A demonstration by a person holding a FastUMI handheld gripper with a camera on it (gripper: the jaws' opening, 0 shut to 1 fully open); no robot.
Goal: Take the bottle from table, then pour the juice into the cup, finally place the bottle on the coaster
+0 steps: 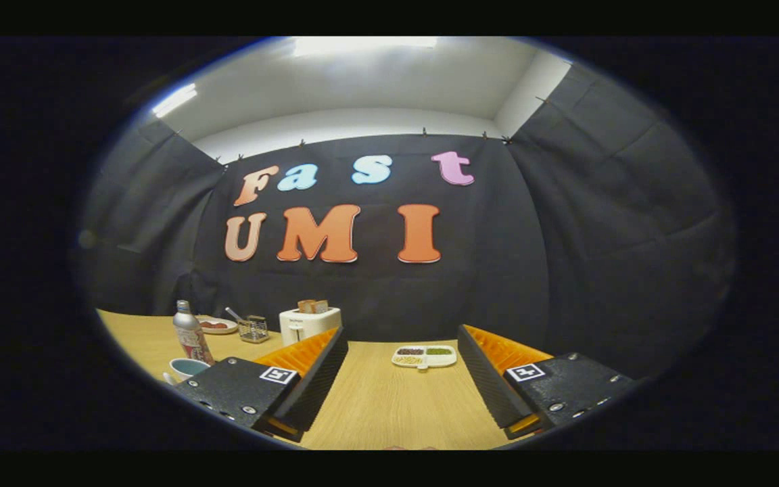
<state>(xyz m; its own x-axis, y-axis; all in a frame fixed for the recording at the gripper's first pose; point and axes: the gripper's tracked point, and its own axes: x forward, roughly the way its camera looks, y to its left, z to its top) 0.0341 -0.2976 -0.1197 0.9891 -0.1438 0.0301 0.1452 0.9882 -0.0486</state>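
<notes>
Hovering gripper [403, 379]: up above the table [389, 406], both fingers spread wide apart, nothing caught between them, bare wood showing in the gap.
Bottle [191, 333]: standing upright near the table's left edge, silver body with a narrow neck and a printed label, well off to the left of the left finger, touched by nothing.
Cup [187, 368]: sitting right in front of the bottle, closer to the near-left part of the table, white outside with a bluish inside, its lower edge tucked behind the gripper's left body.
Divided dish [425, 356]: small and white, lying on the table beyond the fingers and lined up with the gap between them, with dark, green and pale fillings in its sections.
Toaster [310, 323]: white, at the far edge of the table against the black cloth wall, two slices poking out of the top, just beyond the tip of the left finger.
Wire basket [253, 329]: small, just left of the toaster, along the far edge.
Plate [216, 325]: behind the bottle toward the far edge, something reddish on it; a spoon-like handle sticks up between it and the basket.
Coaster: too hard to pick out from here, can't say where it sits.
</notes>
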